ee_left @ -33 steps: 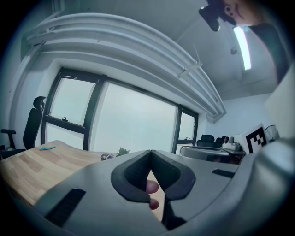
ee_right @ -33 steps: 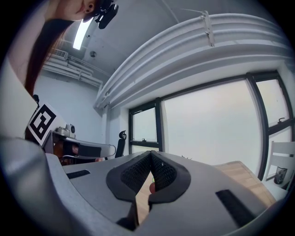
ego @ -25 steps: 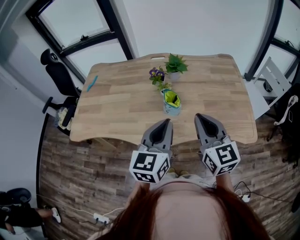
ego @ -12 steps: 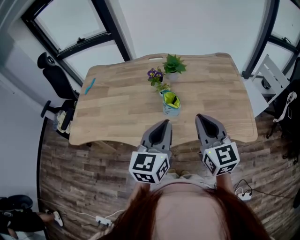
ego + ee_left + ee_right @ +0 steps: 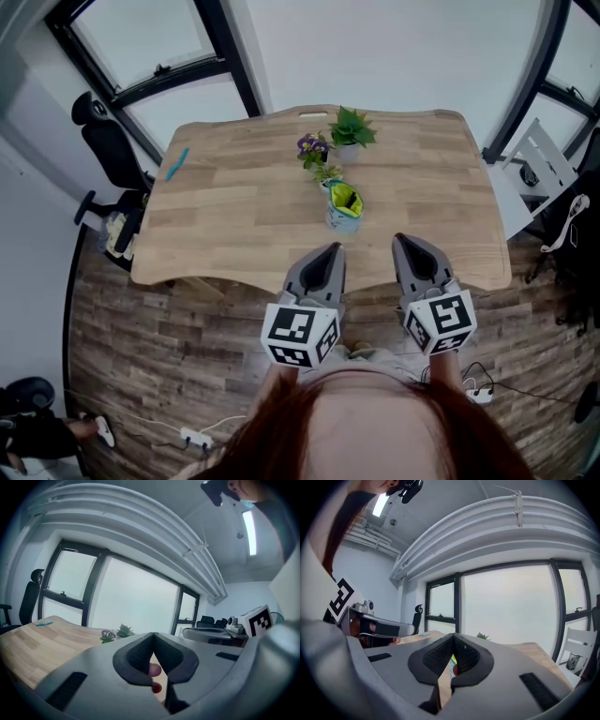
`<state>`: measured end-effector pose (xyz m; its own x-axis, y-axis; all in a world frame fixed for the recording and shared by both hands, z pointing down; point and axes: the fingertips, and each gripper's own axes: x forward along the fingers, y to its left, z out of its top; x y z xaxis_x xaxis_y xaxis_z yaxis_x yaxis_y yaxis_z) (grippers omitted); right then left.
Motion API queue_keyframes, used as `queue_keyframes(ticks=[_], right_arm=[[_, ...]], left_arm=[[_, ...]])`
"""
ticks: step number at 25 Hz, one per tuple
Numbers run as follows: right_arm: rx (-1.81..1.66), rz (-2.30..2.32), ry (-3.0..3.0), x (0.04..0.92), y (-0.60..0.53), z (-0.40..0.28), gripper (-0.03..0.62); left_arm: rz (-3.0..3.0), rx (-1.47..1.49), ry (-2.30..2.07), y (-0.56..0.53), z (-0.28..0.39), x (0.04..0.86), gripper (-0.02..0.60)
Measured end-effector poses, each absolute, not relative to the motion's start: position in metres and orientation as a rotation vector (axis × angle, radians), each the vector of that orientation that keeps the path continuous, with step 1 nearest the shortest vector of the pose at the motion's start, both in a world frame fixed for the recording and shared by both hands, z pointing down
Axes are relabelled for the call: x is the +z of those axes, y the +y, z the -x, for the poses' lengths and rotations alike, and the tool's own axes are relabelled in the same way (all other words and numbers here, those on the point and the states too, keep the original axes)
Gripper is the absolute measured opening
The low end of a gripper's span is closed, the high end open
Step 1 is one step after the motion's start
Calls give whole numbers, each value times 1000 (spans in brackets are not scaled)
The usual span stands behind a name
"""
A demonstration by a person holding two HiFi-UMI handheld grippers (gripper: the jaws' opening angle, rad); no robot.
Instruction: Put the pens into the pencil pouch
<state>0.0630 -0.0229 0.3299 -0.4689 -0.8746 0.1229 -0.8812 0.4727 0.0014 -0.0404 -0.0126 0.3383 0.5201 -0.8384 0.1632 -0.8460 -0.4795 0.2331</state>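
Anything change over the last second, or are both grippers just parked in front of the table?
Nothing visibly changed. The left gripper and right gripper stay shut, holding nothing, at the near edge of the table. The pencil pouch and the blue pen lie where they were, untouched.
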Motion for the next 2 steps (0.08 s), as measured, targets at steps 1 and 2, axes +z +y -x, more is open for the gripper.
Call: queue_keyframes(ticks=[1,2], right_arm=[[96,-1559,-2599,331,-24,-61,0],[98,-1559,-2596,333,-24,-60,0]], left_arm=[[-2479,41,-1411,-13,42,340,3],[-2478,44,-1411,-13,44,341,3]])
